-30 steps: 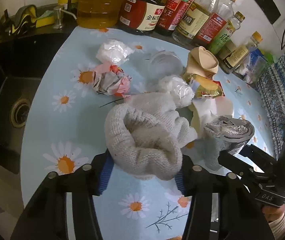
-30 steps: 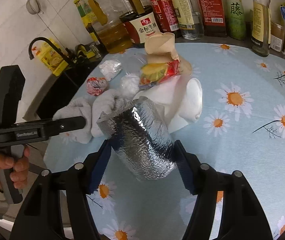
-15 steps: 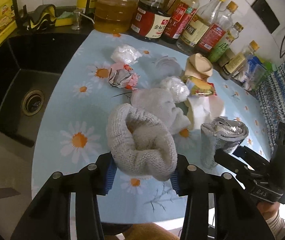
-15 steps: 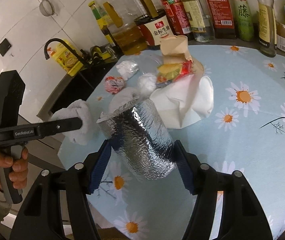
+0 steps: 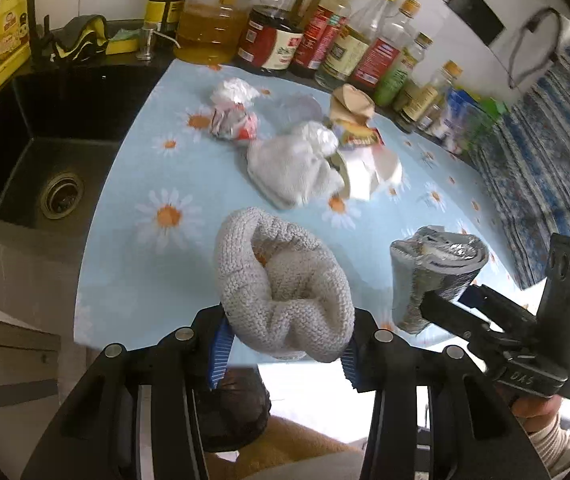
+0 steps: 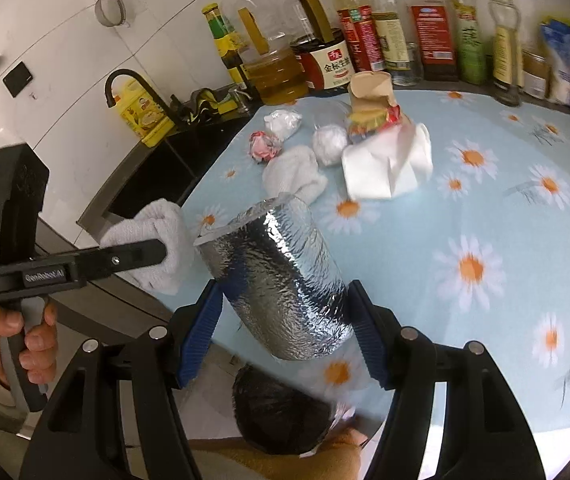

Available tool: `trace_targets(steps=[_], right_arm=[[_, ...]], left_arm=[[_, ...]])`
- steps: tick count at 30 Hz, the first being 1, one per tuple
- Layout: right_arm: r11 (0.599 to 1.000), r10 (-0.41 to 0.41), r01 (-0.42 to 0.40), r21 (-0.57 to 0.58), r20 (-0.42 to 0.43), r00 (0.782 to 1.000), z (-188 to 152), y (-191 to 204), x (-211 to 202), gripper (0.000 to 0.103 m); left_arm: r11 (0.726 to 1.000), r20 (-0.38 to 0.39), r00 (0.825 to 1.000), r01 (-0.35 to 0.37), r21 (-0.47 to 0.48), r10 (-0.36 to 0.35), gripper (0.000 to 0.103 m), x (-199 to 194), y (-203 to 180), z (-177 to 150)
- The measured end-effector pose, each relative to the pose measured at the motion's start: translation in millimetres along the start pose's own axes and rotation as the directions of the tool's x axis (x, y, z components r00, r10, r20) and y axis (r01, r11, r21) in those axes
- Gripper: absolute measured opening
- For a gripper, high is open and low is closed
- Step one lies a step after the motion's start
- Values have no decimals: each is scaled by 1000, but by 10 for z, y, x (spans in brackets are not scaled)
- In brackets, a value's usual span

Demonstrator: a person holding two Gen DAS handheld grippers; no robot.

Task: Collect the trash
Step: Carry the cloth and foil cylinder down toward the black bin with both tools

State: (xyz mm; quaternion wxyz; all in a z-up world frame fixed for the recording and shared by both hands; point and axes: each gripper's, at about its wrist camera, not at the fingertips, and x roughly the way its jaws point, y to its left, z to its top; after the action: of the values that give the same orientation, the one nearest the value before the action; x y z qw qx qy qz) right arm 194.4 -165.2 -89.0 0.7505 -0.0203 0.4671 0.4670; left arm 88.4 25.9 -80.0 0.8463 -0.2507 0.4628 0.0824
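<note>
Two hand-held grippers, left point(image 5: 285, 344) clamping one knitted sock point(image 5: 285, 288), right point(image 6: 283, 330) one foil roll point(image 6: 281, 280).

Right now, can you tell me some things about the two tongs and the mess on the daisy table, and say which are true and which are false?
1. The left tongs squeeze a grey knitted sock. True.
2. The right tongs hold nothing. False: they are clamped on a shiny silver foil roll.
3. A second pale sock lies on the daisy tablecloth. True.
4. The sink is full of dishes. False: only its dark basin and drain show.
5. Bottles stand in a row at the back of the table. True.
6. The crumpled pink and silver wrapper is held in the tongs. False: it lies on the cloth.
</note>
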Motion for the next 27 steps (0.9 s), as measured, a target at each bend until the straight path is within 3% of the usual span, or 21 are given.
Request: trace_targets(steps=[14, 27], right_arm=[[993, -79, 80, 83, -9, 997, -671, 717, -52, 64], [974, -84, 109, 199, -131, 988, -1242, 852, 404, 64]], left_arm=[[989, -48, 990, 133, 62, -131, 43, -294, 384, -638], [985, -200, 966, 170, 13, -164, 43, 83, 845, -1172]])
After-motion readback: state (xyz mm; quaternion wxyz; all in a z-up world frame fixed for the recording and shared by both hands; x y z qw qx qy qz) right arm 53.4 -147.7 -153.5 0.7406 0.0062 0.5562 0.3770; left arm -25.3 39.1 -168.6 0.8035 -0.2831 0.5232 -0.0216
